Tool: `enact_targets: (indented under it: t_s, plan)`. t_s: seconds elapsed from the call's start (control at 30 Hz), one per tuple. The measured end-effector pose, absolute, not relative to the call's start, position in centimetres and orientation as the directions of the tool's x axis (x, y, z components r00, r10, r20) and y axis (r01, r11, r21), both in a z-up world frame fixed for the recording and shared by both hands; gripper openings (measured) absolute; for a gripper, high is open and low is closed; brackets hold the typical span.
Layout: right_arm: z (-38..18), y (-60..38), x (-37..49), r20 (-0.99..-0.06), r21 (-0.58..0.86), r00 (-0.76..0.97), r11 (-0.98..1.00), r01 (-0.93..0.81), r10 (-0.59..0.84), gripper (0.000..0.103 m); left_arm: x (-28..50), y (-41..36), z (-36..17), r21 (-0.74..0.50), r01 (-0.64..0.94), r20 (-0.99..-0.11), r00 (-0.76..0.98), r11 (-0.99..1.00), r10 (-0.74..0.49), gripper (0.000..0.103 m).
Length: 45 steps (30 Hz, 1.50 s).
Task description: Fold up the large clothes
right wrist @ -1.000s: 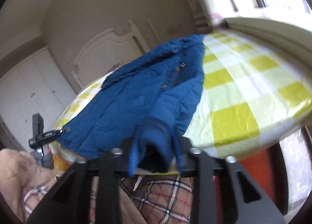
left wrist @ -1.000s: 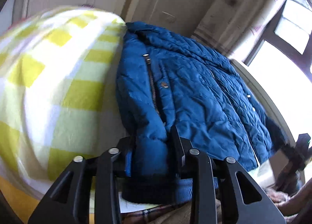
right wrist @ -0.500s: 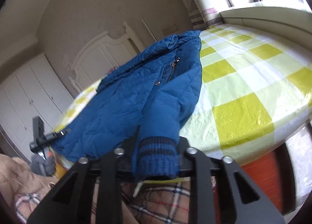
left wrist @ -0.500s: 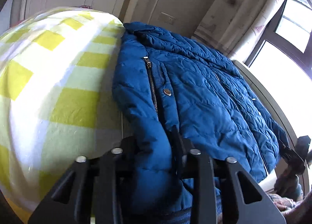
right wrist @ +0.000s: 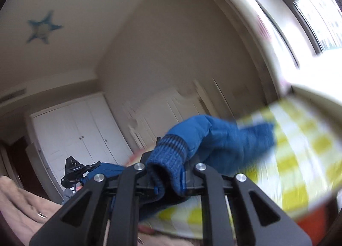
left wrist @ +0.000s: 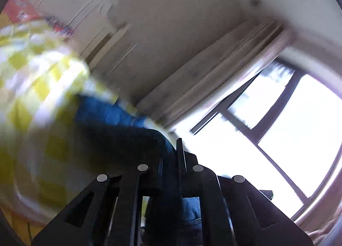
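A blue quilted jacket (right wrist: 226, 139) lies partly on the bed with the yellow-and-white checked cover (right wrist: 299, 160). My right gripper (right wrist: 171, 173) is shut on the jacket's ribbed knit cuff (right wrist: 168, 156) and holds that sleeve lifted above the bed. My left gripper (left wrist: 171, 160) is shut on a dark fold of the jacket (left wrist: 132, 139); blue fabric (left wrist: 102, 113) trails back over the checked cover (left wrist: 32, 79). Both views are blurred by motion. The left gripper (right wrist: 81, 169) also shows at the left of the right wrist view.
A bright window (left wrist: 288, 130) with a pale curtain (left wrist: 213, 79) is to the right. White wardrobe doors (right wrist: 85, 128) and a white headboard (right wrist: 166, 109) stand beyond the bed. A beige-sleeved arm (right wrist: 19, 207) is at the lower left.
Both grippers have swung upward with the jacket's sleeves in them; the views now tilt toward wall and ceiling. Most of the jacket has dropped out of view.
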State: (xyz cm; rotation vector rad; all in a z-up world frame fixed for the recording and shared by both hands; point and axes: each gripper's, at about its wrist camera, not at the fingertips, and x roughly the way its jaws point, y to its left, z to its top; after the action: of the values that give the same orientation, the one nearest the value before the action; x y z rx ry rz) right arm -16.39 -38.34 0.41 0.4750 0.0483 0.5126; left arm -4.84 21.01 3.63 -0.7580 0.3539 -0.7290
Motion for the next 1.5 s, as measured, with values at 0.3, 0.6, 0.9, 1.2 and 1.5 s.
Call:
enact_targets:
  t_s: [0.3,0.6,0.9,1.2,1.5]
  plan:
    - [2.6,-38.6,-2.3,-0.133,0.512,0.91,0.813,-0.277,0.393,0.016,10.2,20.0,3.2,-0.846,0.264,-0.196,0.654,0.464,-0.731,0.008]
    - [-7.5,-45.7,11.0,-0.362,0.704,0.863,0.71,0.006,0.353,0.073,23.3,25.4,-5.5,-0.866,-0.099,-0.422,0.669,0.49,-0.612,0.015]
    - [-9.2,-46.4,16.2,-0.613,0.408,0.75,0.913,0.03,0.249,0.074,26.8,18.5,-3.6,-0.478,0.179,-0.638,0.602,0.86,-0.48,0.015]
    - [-10.9,-43.2,20.5,-0.712,0.331,0.638,0.942,-0.061,0.292,0.077,31.4,11.8,-7.0,-0.27,0.375,-0.756,0.488,0.887,-0.436,0.064]
    - [-10.2,-42.2,19.0,-0.647,0.288,0.716,0.953,-0.091,0.263,0.02,32.8,12.7,-6.9,-0.368,0.332,-0.703,0.512,0.869,-0.493,0.021]
